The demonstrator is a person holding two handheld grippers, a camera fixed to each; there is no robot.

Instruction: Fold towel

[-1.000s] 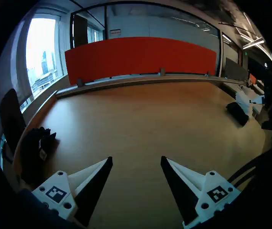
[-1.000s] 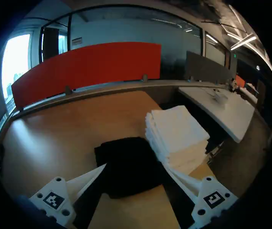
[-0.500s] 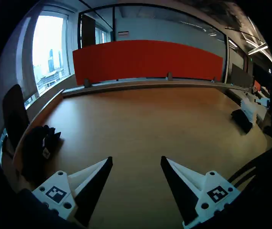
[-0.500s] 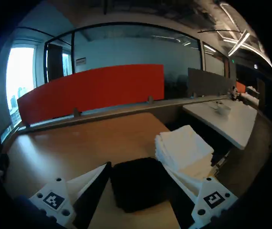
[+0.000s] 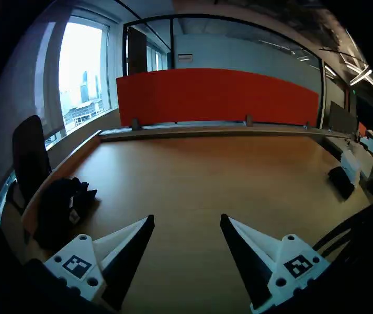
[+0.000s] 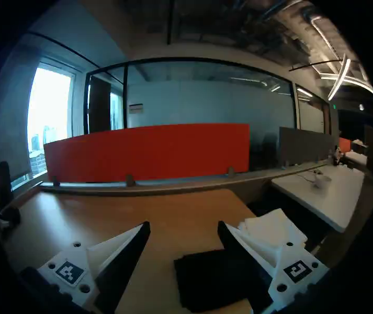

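The wooden surface [image 5: 202, 172] runs wide under both grippers, backed along its far edge by a red divider [image 5: 217, 97], with a bright window [image 5: 81, 78] to the left. In the right gripper view a white desk [image 6: 317, 193] stands apart on the right. A chair [image 5: 29, 157] sits off the surface's left edge, and a dark bundle [image 5: 63, 209] lies on the surface near it. At the right edge of the surface a stack [image 6: 270, 227] of white towels lies, with the black towel [image 6: 217, 277] flat just beside it. The right gripper [image 6: 182, 225] hovers spread wide above that towel, gripping nothing. The left gripper [image 5: 186, 217] is likewise spread wide over bare wood, holding nothing.
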